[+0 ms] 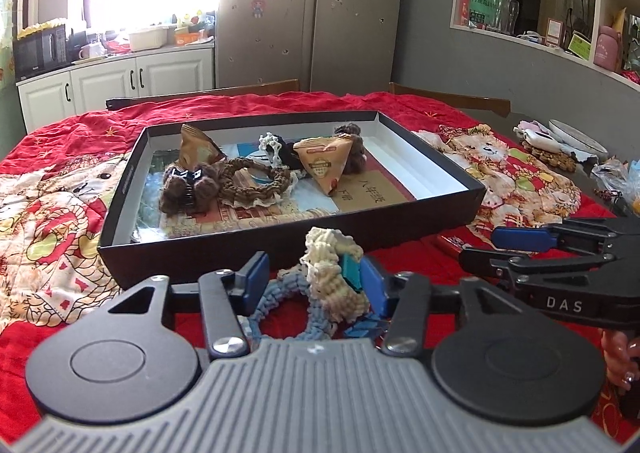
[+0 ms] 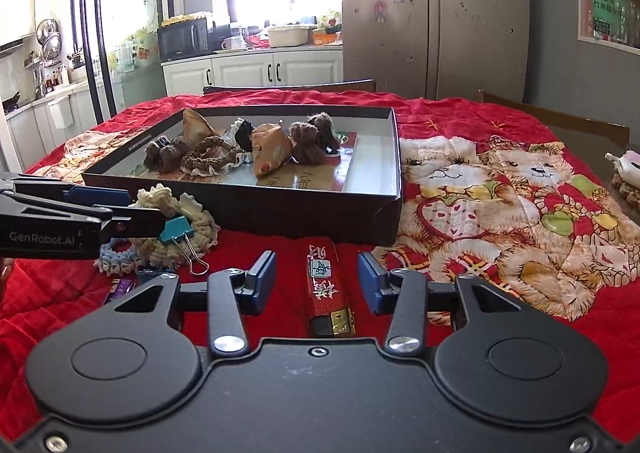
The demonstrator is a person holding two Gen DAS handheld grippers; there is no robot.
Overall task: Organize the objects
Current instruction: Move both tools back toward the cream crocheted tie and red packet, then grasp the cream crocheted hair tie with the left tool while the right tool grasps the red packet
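A cream and blue crocheted scrunchie [image 1: 332,277] with a teal binder clip [image 1: 350,271] lies on the red cloth in front of a black shallow box [image 1: 200,253]. My left gripper [image 1: 316,281] is open around it: the right pad touches the clip and a gap shows at the left pad. In the right wrist view the left gripper [image 2: 146,209] reaches over the scrunchie [image 2: 176,213] from the left. My right gripper [image 2: 318,281] is open, with a red lighter [image 2: 328,293] lying between its fingers, touching neither. The box [image 2: 300,213] holds brown scrunchies and triangular snack packets.
My right gripper [image 1: 480,247] enters the left wrist view from the right, with a hand [image 1: 620,353] behind it. A plate [image 1: 576,137] and small items sit at the table's right edge. A small purple item [image 2: 120,287] lies near the scrunchie. Chair backs line the far side.
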